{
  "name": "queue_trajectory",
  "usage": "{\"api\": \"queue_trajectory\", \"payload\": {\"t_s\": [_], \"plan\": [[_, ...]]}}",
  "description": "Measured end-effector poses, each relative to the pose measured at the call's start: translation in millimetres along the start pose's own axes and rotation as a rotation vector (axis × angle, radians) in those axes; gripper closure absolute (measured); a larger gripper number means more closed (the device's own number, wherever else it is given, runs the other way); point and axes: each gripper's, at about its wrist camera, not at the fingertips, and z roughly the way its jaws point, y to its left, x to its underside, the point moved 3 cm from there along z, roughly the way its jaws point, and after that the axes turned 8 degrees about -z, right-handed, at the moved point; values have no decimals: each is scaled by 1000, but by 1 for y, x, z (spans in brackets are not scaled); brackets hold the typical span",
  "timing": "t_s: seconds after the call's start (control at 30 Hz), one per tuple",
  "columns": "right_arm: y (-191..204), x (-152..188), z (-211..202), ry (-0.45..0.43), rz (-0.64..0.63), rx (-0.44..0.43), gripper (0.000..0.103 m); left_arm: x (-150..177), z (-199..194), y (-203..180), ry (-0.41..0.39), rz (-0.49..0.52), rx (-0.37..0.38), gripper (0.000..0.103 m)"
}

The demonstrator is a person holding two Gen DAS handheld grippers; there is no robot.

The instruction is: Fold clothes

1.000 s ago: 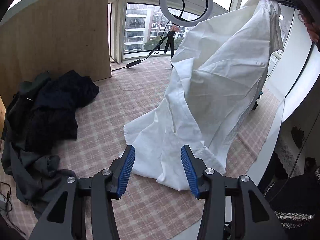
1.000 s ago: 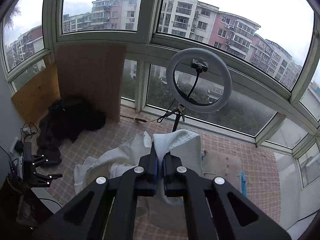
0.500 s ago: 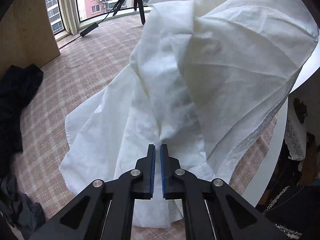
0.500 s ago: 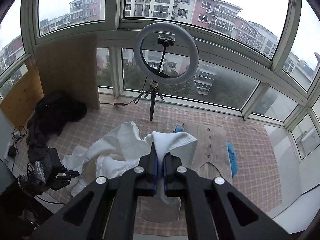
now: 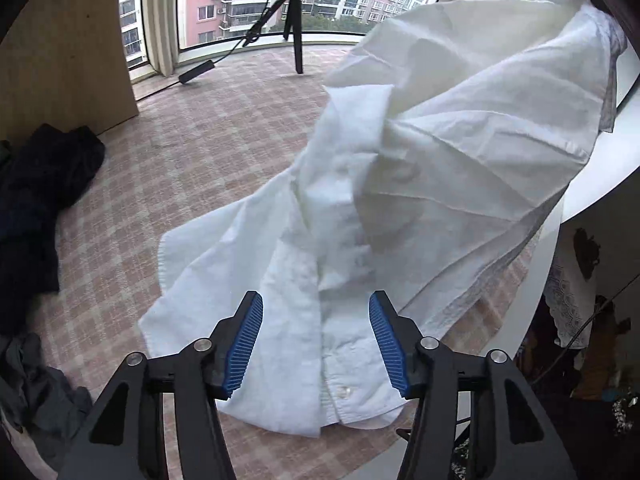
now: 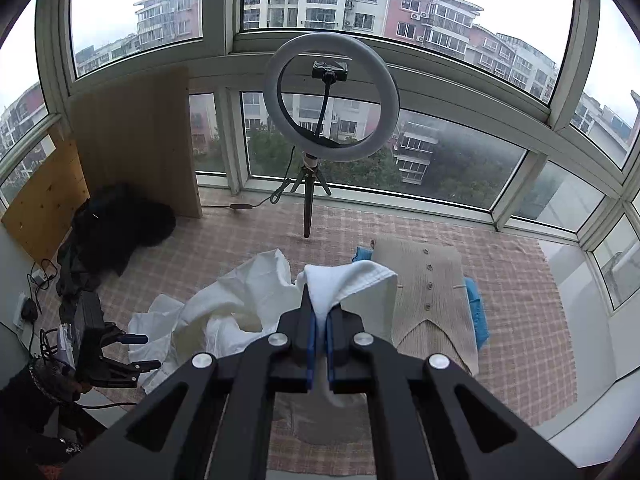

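A white button shirt (image 5: 420,184) hangs from the upper right down onto the checked cloth. My left gripper (image 5: 316,344) is open, its blue pads either side of the shirt's button placket near the hem, not gripping it. In the right wrist view my right gripper (image 6: 319,340) is shut on a fold of the white shirt (image 6: 352,284) and holds it up high above the surface. The left gripper (image 6: 136,352) shows low at the left there, open beside the shirt's lower edge.
A pile of dark clothes (image 5: 36,200) lies at the left. A folded beige buttoned garment (image 6: 428,300) lies on something blue at the right. A ring light on a tripod (image 6: 320,120) stands by the windows. A wooden board (image 6: 140,140) leans at the back left.
My left gripper was open, shut on the shirt half a second ago, and now is open again near the placket. My right gripper keeps holding the shirt up.
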Motion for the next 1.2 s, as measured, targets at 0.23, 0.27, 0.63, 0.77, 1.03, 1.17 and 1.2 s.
{"api": "queue_trajectory", "payload": {"t_s": [0.23,0.27,0.63,0.77,1.03,1.17,1.2], "plan": [[-8,4,1,-1,7,2,99,0,44,-4,53,2,-80,100],[-11,6,2,1,11,7,99,1,33,6,41,-6,-72,100],[-16,17,8,27,39,-19,99,-45,-51,166,-49,-71,-367,41],[-13,12,8,19,27,-5,99,-36,-58,164,-62,-39,-304,41],[-14,7,5,5,42,-19,99,2,-72,167,-38,-42,-203,41],[-8,0,6,-2,13,-8,99,9,-65,174,9,-109,29,42],[-7,-2,6,-4,6,-6,99,12,-58,175,49,-153,53,44]]}}
